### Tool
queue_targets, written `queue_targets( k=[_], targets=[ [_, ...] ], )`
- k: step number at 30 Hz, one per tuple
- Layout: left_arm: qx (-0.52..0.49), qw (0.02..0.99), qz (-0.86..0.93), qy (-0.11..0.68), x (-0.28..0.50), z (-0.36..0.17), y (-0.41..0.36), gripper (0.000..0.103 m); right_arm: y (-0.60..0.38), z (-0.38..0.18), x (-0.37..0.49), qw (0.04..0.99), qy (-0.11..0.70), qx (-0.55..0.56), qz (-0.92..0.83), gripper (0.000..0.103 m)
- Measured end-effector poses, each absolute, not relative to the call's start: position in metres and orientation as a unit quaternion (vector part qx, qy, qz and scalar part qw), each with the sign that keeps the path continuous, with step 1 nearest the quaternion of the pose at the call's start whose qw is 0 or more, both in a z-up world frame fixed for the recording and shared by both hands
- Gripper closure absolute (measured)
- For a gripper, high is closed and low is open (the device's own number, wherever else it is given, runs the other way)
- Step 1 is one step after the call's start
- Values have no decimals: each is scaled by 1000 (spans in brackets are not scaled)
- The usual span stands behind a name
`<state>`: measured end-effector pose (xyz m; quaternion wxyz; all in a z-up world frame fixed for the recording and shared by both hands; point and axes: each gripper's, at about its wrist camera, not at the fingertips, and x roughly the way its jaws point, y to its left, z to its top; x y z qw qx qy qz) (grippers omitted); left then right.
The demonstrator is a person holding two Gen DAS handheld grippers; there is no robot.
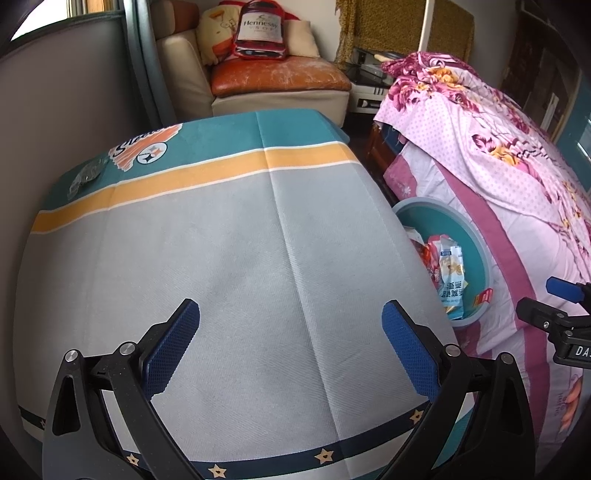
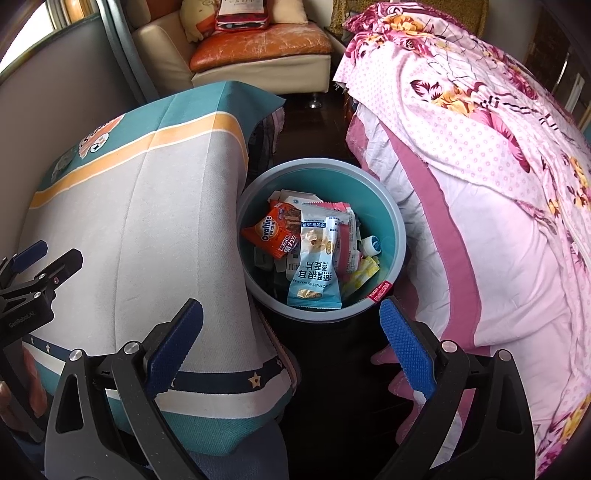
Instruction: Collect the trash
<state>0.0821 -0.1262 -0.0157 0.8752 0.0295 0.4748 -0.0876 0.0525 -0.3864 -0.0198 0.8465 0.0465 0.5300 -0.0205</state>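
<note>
A round teal bin [image 2: 395, 229] stands on the floor between the cloth-covered table and the bed. It holds several wrappers: an orange Ovaltine packet [image 2: 273, 232], a light blue snack packet [image 2: 314, 266], a yellow wrapper [image 2: 364, 273]. The same bin [image 1: 476, 236] shows at the right of the left wrist view. My right gripper [image 2: 291, 314] hangs open just above the bin's near rim, nothing between its blue pads. Over the grey part of the tablecloth my left gripper [image 1: 291, 314] is open and empty. A clear crumpled plastic piece [image 1: 86, 177] lies at the table's far left corner.
The table [image 1: 240, 229] wears a grey, orange and teal cloth. A bed with a pink floral quilt [image 2: 498, 184] fills the right side. A beige sofa with an orange cushion [image 1: 277, 77] and a Hennessy bag [image 1: 258, 29] stands behind. A grey panel [image 1: 55, 92] borders the left.
</note>
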Motion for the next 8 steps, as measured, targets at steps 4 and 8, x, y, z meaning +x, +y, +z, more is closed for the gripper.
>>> queue_targets(
  k=[4,8],
  targets=[
    [25,874,-84,479,83,-18,-124,4,-387,-18,52,847,529,48,-23,11],
    [21,871,-84,484,85,-20,-121,4,-387,-16,51,848,527,49,-25,11]
  ],
)
